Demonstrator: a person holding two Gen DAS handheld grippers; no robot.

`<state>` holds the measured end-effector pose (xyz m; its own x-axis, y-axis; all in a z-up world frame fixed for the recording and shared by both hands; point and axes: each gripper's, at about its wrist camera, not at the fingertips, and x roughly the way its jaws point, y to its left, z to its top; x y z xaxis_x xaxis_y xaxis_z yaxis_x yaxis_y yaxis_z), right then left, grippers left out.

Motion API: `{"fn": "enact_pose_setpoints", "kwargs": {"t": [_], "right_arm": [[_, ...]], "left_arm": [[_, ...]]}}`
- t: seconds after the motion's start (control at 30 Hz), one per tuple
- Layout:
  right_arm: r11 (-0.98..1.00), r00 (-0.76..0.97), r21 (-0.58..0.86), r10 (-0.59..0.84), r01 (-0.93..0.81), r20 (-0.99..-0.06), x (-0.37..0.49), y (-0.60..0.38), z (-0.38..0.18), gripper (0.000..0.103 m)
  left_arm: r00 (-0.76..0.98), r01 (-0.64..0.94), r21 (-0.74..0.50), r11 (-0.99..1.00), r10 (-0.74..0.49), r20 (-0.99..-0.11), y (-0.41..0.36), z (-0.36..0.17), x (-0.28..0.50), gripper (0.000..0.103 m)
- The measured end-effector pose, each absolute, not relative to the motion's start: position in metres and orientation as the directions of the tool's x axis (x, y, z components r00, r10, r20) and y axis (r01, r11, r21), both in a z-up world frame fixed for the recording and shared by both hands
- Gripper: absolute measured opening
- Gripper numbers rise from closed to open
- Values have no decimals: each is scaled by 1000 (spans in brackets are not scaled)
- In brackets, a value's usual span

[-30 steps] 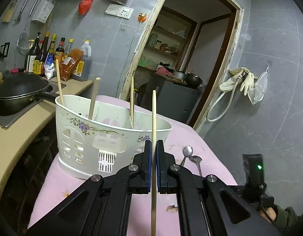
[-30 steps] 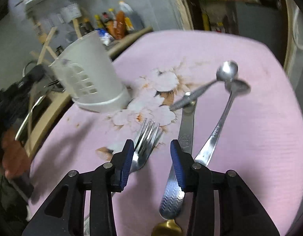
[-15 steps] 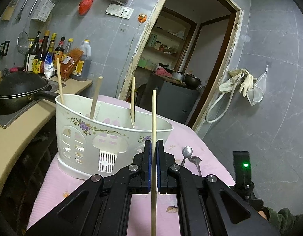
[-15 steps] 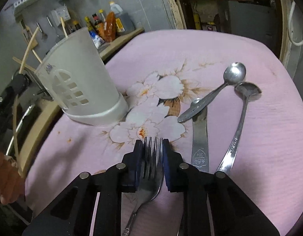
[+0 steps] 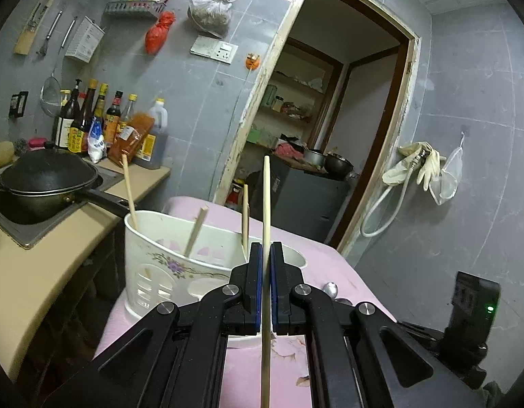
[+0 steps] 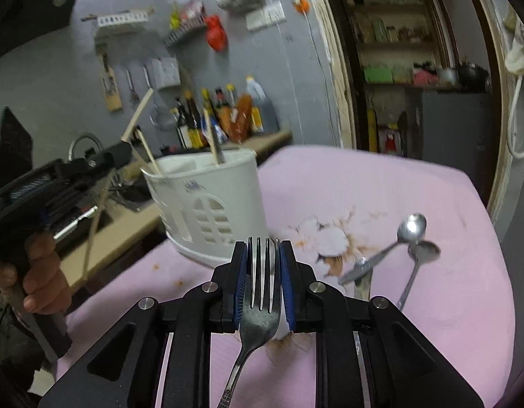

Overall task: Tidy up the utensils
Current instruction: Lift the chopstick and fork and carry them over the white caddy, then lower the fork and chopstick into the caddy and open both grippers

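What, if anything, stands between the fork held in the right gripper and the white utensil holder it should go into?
Nothing visible does. The right gripper is shut on the fork, and only bare pink tablecloth lies between it and the white utensil holder. The chopsticks inside leave part of its open top free. The spoons lie off to the right.

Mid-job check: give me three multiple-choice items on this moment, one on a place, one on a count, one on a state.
1. Where do the spoons lie?
A. in the white holder
B. on the pink cloth
C. on the counter

2. How many chopsticks stand in the white holder?
A. one
B. three
C. five

3. What do the right tongs hold?
A. a fork
B. a spoon
C. nothing

Key: B, they rest on the pink cloth; B, three sticks rise above its rim; A, the fork sits between the pads.
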<state>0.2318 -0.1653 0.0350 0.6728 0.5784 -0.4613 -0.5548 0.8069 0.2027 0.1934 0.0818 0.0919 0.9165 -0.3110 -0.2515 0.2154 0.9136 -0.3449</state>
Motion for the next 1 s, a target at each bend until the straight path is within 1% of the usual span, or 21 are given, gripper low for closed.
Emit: {"fn": "enact_pose_setpoints", "kwargs": {"t": [0.1, 0.4, 0.6, 0.67, 0.83, 1.0], "right_arm": [[798, 693, 169, 590, -578, -415, 220, -164, 40, 16], [796, 762, -5, 579, -606, -290, 160, -171, 65, 15], [799, 777, -43, 569, -600, -271, 132, -184, 80, 11], [799, 779, -55, 565, -598, -271, 124, -189, 83, 3], [798, 784, -97, 548, -594, -290, 104, -191, 83, 1], [806, 806, -127, 540, -578, -242, 100, -189, 93, 1]], "left_arm": [[920, 209, -344, 915, -303, -247, 85, 93, 191, 2], [923, 213, -338, 917, -302, -238, 82, 93, 185, 2], [916, 237, -341, 910, -326, -233, 70, 95, 181, 2], [913, 248, -341, 907, -337, -231, 65, 96, 178, 2], [905, 279, -342, 897, -365, -218, 52, 99, 169, 2], [902, 313, -347, 884, -391, -183, 48, 108, 162, 2]]}}
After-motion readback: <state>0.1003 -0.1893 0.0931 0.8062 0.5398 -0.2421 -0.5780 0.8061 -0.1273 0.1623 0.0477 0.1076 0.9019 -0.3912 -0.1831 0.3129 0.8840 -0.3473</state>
